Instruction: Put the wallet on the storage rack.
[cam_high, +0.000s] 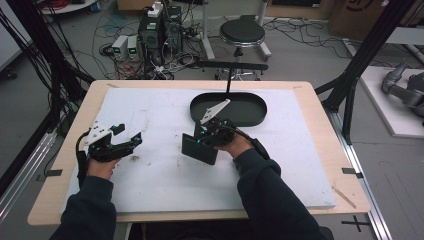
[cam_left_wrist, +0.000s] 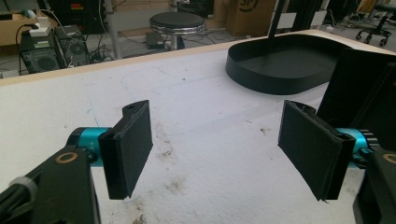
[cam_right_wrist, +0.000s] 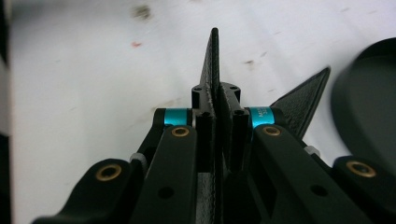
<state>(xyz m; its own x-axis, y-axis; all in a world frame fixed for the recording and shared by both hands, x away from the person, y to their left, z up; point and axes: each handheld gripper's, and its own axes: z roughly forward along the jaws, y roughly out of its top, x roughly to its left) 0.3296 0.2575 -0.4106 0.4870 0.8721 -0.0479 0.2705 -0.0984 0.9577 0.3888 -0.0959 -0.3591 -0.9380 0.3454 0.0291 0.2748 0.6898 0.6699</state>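
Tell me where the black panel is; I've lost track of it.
High view: the black panel sits mid-table, clamped in the right tongs, just in front of the oval black tray.

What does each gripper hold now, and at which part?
The right gripper clamps a thin black panel at its upper edge. The left gripper holds nothing; its jaws stand open.

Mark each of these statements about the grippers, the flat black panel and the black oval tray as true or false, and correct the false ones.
1. The right gripper is shut on a flat black panel. True.
2. The left gripper is clamped on the panel too. False: its jaws stand wide apart over the white foam board, holding nothing.
3. The black oval tray lies at the far side of the board. True.
4. The panel lies inside the tray. False: it is held nearer the person, outside the tray.
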